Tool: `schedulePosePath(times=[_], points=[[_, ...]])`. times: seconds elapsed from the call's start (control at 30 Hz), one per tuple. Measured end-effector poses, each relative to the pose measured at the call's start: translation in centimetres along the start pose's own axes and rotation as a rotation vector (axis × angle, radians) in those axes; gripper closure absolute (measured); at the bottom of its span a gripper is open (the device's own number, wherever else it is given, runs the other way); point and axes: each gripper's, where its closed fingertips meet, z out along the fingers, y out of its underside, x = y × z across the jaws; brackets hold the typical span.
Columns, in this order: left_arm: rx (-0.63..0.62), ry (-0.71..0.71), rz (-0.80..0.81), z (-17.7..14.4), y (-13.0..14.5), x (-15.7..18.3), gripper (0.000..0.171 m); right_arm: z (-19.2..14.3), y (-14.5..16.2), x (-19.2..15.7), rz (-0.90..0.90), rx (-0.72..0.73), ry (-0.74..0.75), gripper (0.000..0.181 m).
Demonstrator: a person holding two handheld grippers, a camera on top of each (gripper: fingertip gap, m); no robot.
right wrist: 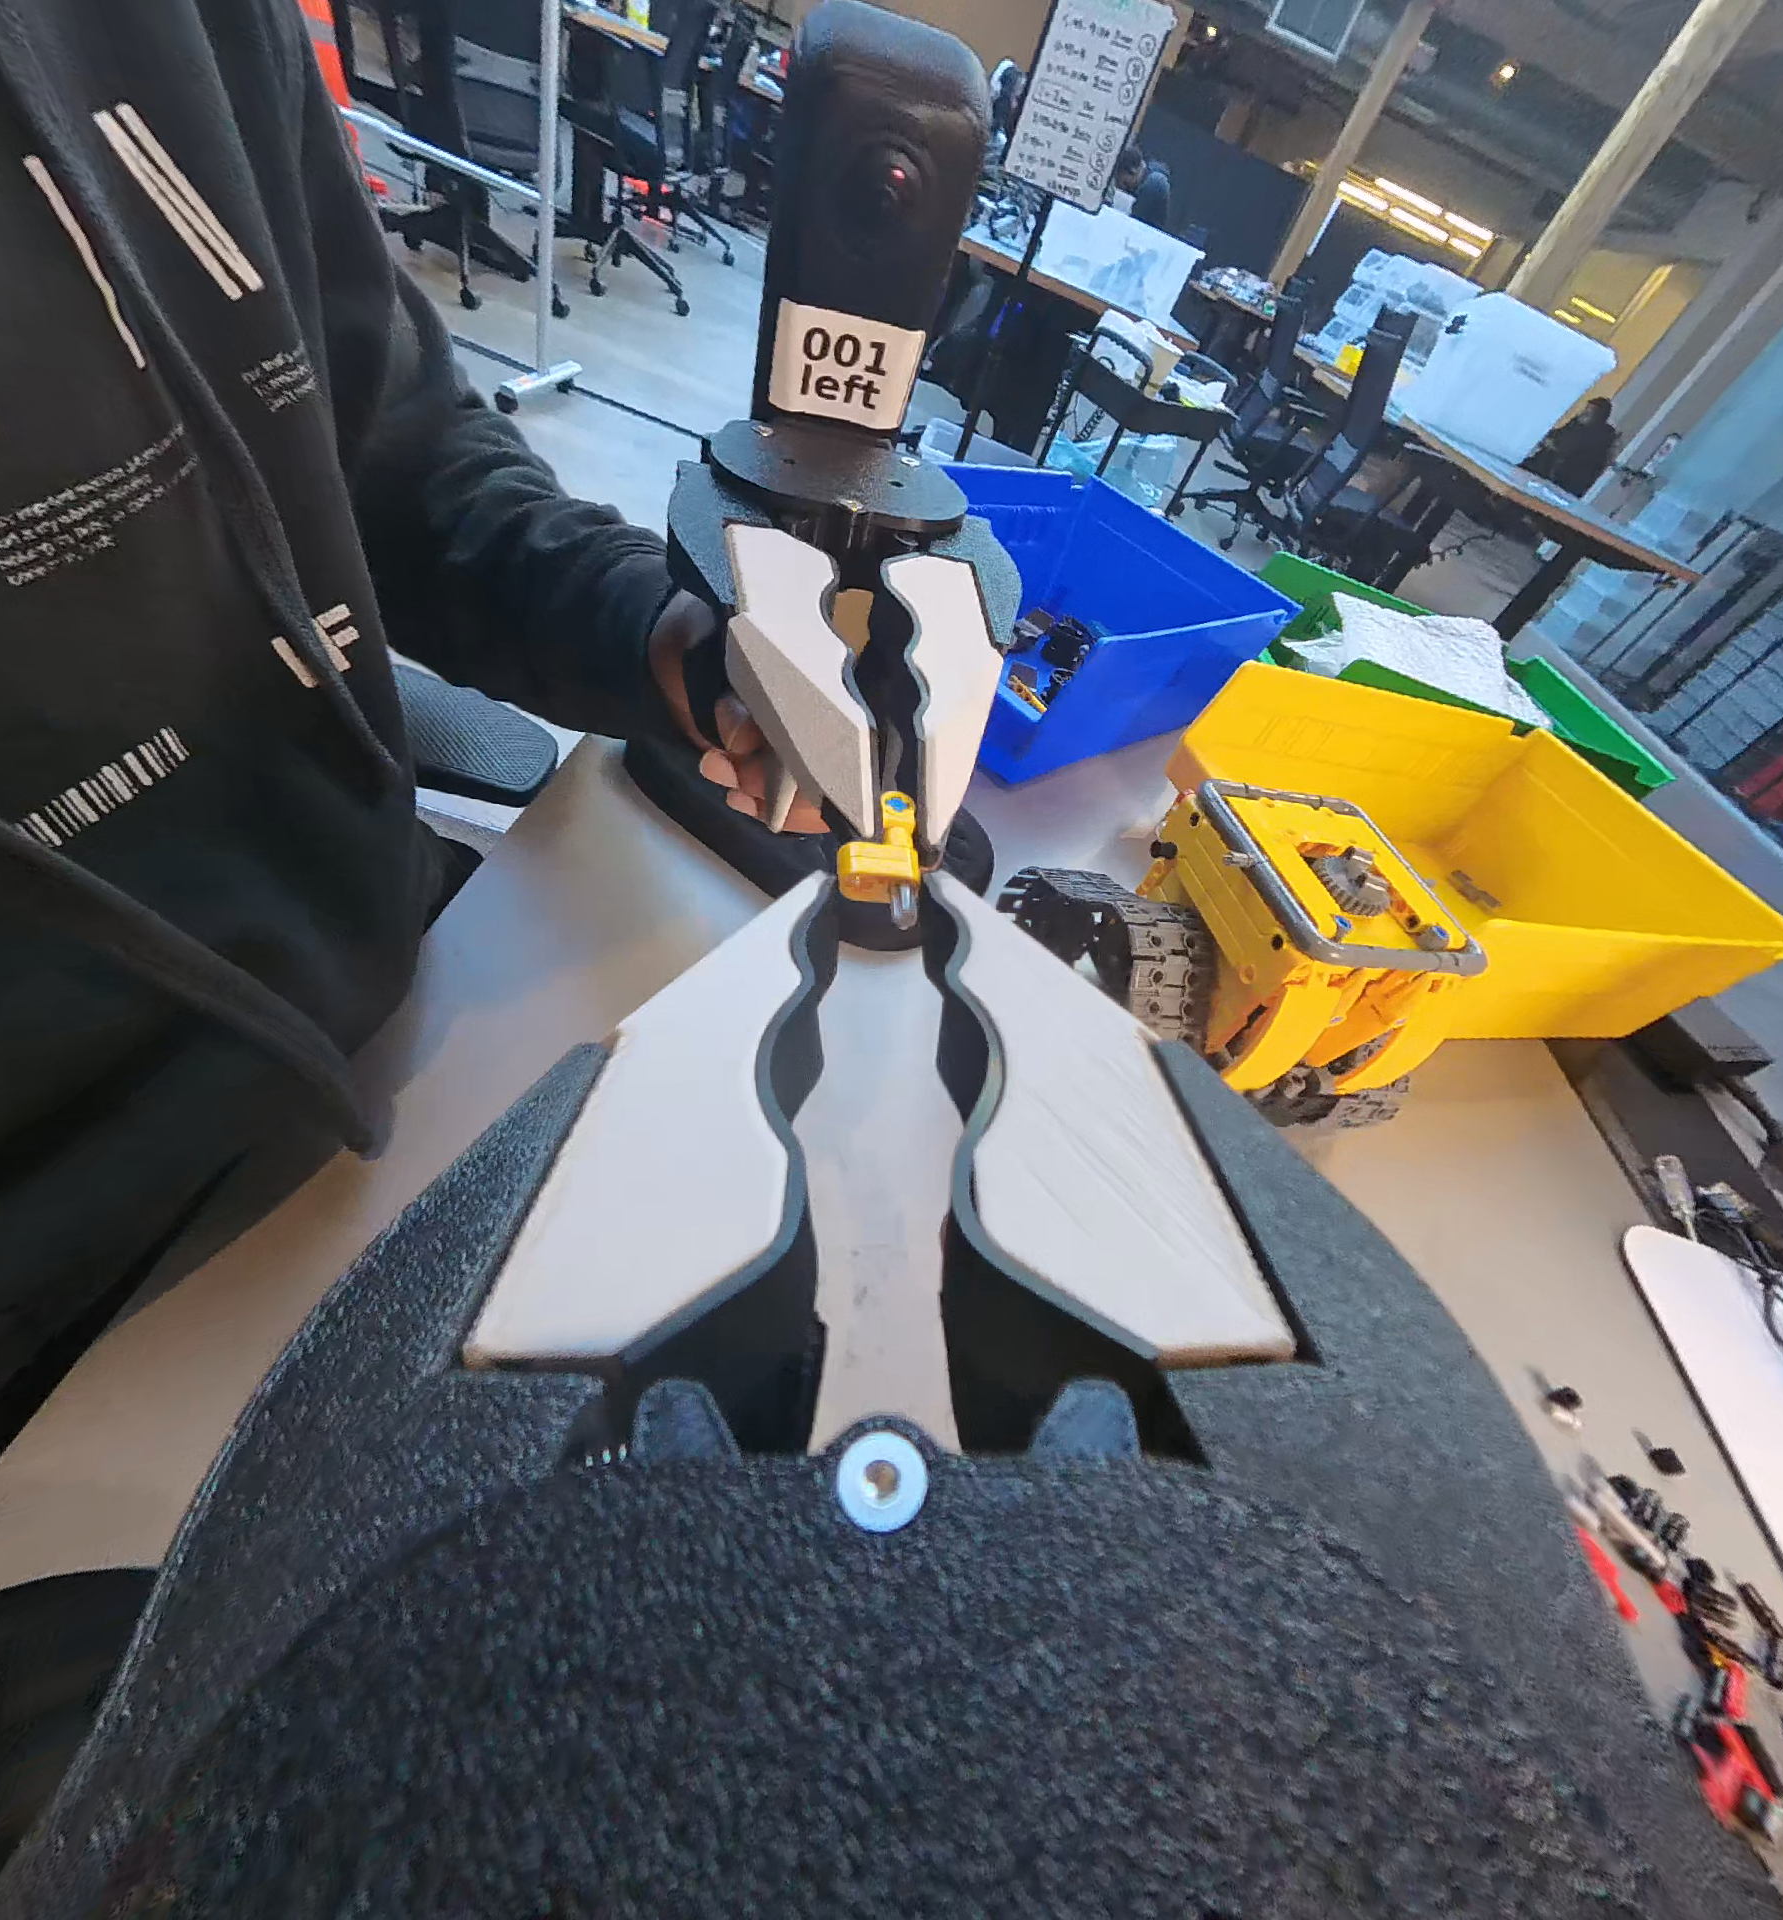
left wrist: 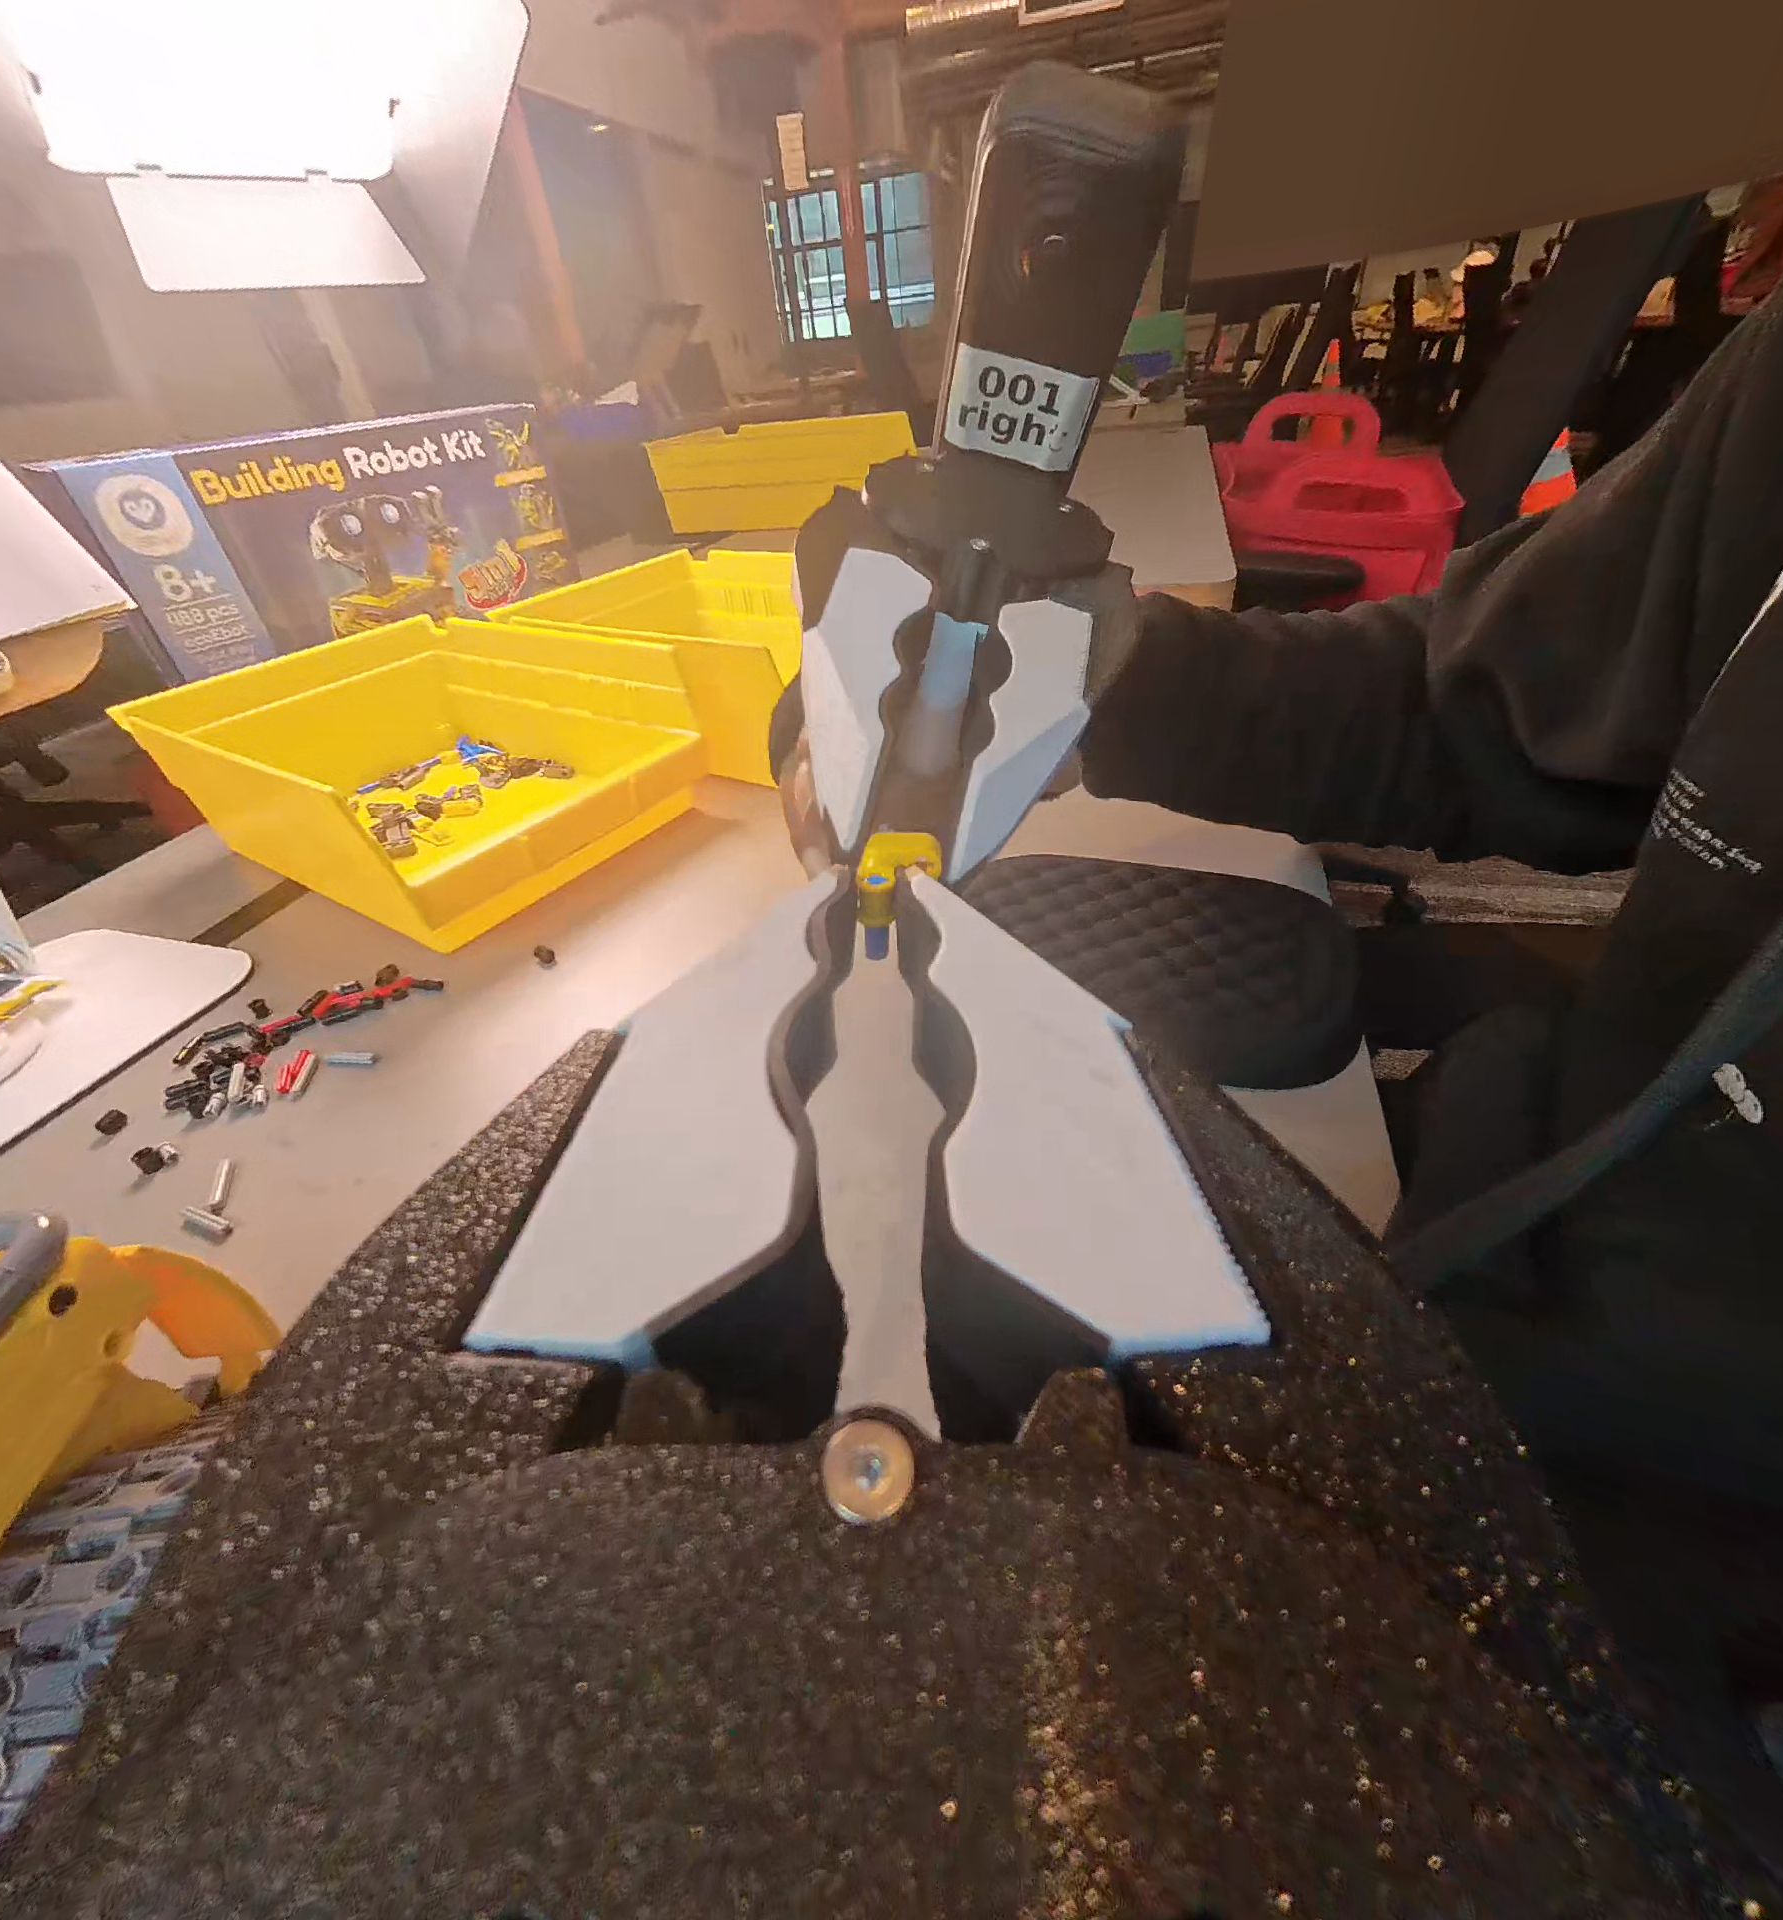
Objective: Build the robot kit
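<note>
My left gripper (left wrist: 879, 883) and right gripper (right wrist: 879, 883) meet tip to tip above the grey table (left wrist: 430, 1060). Between them is a small yellow connector piece (left wrist: 882, 894) carrying a blue pin (left wrist: 874, 940). In the right wrist view the piece (right wrist: 871, 860) has a grey axle (right wrist: 905, 904) hanging from it and a yellow arm reaching up into the left gripper (right wrist: 892, 821). Both grippers are shut on this piece from opposite ends. In the left wrist view the right gripper (left wrist: 897, 857) faces me, held by a hand in a black sleeve.
A yellow bin (left wrist: 243, 748) of small parts and a kit box (left wrist: 347, 520) stand at the left, with loose black and red parts (left wrist: 263, 1049) in front. A yellow tracked model (right wrist: 1292, 935), a yellow bin (right wrist: 1593, 894) and a blue bin (right wrist: 1126, 613) are right of the grippers. Less than 4 cm separates the two grippers' tips. From either gripper's tips it is about 20 cm to the yellow tracked model (right wrist: 1292, 935). Seen from the left wrist view (left wrist: 12, 1306) as well.
</note>
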Motion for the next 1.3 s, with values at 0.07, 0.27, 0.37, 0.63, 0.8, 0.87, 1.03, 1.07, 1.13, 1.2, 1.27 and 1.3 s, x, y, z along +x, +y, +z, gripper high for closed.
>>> schedulePosePath(times=[0.07, 0.27, 0.37, 0.63, 0.8, 0.87, 1.03, 1.07, 1.13, 1.2, 1.27, 1.3], points=[[-0.008, 0.012, 0.004, 0.2, 0.2, -0.2, 0.166, -0.1, 0.3, 0.2, 0.026, -0.002, -0.005, 0.166], [-0.082, 0.08, 0.038, 1.3, 2.1, -2.2, 0.164, -0.3, 1.8, 2.0, 0.033, -0.013, 0.04, 0.166], [-0.113, 0.13, 0.006, 2.0, 2.8, -3.3, 0.164, -0.5, 2.2, 3.1, 0.048, 0.019, 0.068, 0.167], [-0.095, 0.145, -0.051, 2.5, 4.7, -4.9, 0.164, -0.1, 4.7, 4.3, 0.117, 0.034, 0.089, 0.167], [-0.127, 0.107, -0.033, 2.1, 5.7, -5.3, 0.164, 0.5, 5.7, 4.5, 0.169, 0.055, 0.065, 0.167], [-0.132, 0.094, -0.03, 2.0, 5.8, -5.5, 0.164, 0.6, 6.0, 4.6, 0.185, 0.064, 0.067, 0.167], [-0.131, 0.077, -0.063, 1.9, 5.9, -6.1, 0.164, 0.8, 6.6, 5.1, 0.196, 0.076, 0.104, 0.167], [-0.13, 0.074, -0.074, 1.9, 5.9, -6.2, 0.164, 0.8, 6.8, 5.2, 0.198, 0.075, 0.115, 0.167], [-0.13, 0.073, -0.095, 1.9, 6.0, -6.5, 0.165, 0.8, 7.0, 5.3, 0.205, 0.083, 0.129, 0.167], [-0.129, 0.077, -0.111, 1.8, 6.0, -6.5, 0.165, 0.9, 7.0, 5.4, 0.221, 0.099, 0.132, 0.167], [-0.125, 0.077, -0.117, 1.8, 6.0, -6.6, 0.165, 0.9, 6.9, 5.5, 0.228, 0.106, 0.131, 0.167], [-0.123, 0.077, -0.116, 1.8, 5.9, -6.6, 0.165, 0.9, 6.9, 5.5, 0.229, 0.109, 0.13, 0.167]])
